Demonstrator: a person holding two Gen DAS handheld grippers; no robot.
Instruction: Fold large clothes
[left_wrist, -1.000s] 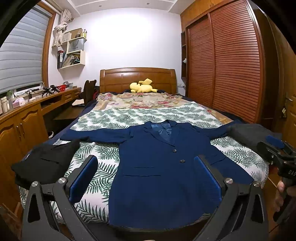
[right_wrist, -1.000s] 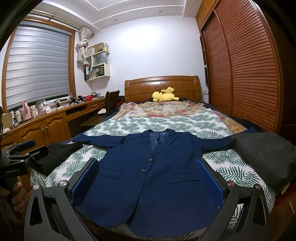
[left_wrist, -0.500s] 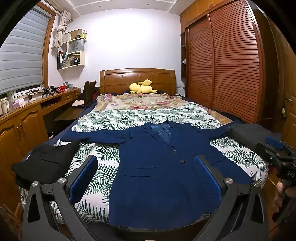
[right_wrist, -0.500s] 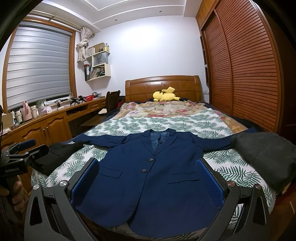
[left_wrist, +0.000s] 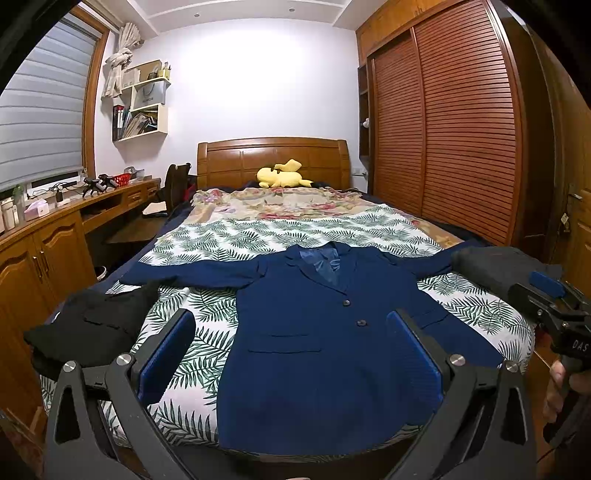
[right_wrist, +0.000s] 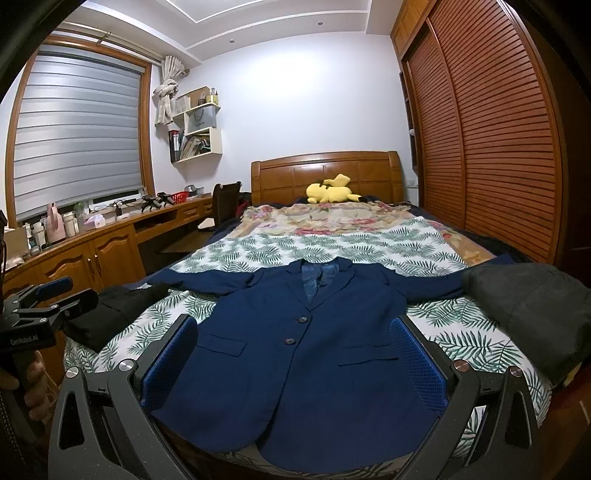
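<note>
A navy blue blazer (left_wrist: 314, 332) lies flat and face up on the bed, buttoned, sleeves spread to both sides; it also shows in the right wrist view (right_wrist: 303, 354). My left gripper (left_wrist: 291, 354) is open and empty, held above the bed's foot before the blazer's hem. My right gripper (right_wrist: 291, 358) is open and empty, also before the hem. Each gripper shows in the other's view: the right one (left_wrist: 554, 306) at the right edge, the left one (right_wrist: 44, 302) at the left edge.
A black folded garment (left_wrist: 88, 325) lies on the bed's near left corner. A dark grey garment (right_wrist: 528, 306) lies on the near right. The bed has a leaf-print cover (left_wrist: 258, 240) and a yellow plush toy (left_wrist: 280, 177). A wooden desk (left_wrist: 55, 229) stands left, a wardrobe (left_wrist: 461, 140) right.
Both grippers have dipped slightly and shifted a little; the blazer sits a bit higher in the views. Nothing was taken hold of.
</note>
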